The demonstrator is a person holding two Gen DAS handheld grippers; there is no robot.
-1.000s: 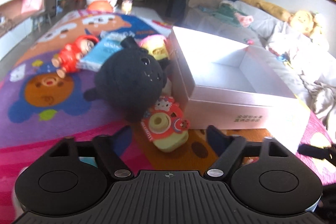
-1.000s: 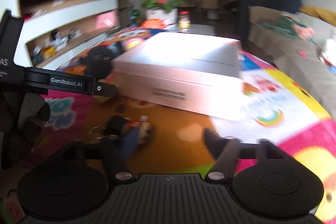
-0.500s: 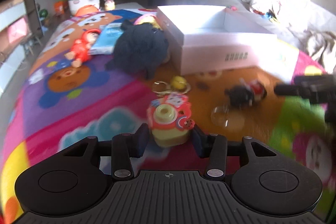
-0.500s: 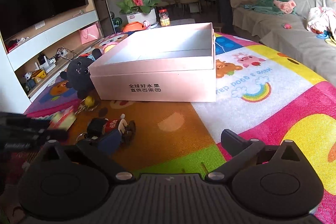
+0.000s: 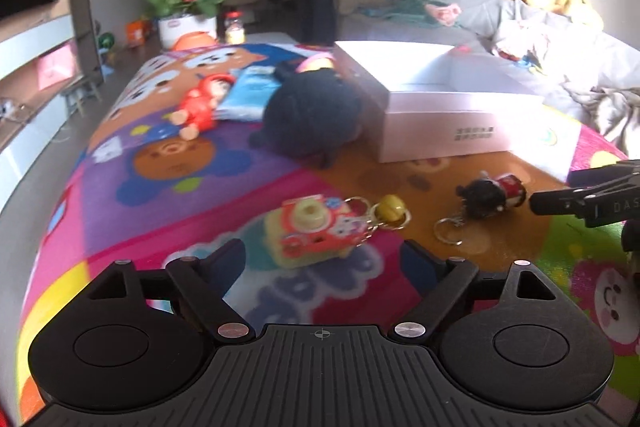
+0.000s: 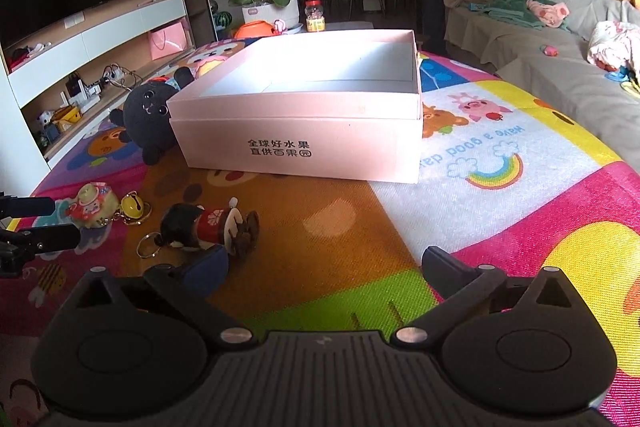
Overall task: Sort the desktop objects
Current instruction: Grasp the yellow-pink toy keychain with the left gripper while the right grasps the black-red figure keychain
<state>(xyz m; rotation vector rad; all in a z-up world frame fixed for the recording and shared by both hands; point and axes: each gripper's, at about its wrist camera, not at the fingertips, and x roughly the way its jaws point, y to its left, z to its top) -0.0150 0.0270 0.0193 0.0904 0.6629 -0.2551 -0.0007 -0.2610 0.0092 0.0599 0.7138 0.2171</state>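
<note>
The red and yellow toy camera keychain [image 5: 316, 231] lies on the colourful play mat [image 5: 160, 187], its yellow bell [image 5: 390, 209] to its right. My left gripper [image 5: 322, 259] has its jaws opening; the toy sits between the fingertips with a gap on each side, untouched. A black-haired doll keychain [image 6: 208, 227] in a red coat lies just ahead of my right gripper [image 6: 326, 271], near its left fingertip. That gripper stands wide open and holds nothing. The open pink-white box [image 6: 320, 115] sits farther back on the mat.
A black plush [image 5: 312, 115] leans against the box's left side. Behind it lie a red doll [image 5: 200, 103] and a blue pack [image 5: 252, 93]. A flower pot [image 6: 270, 11] stands at the mat's far end, a grey sofa [image 6: 540, 47] to the right.
My left gripper closed on the toy camera by the box, drew it back toward the near side of the mat, then let go. The right gripper spread wider and stayed in place.
</note>
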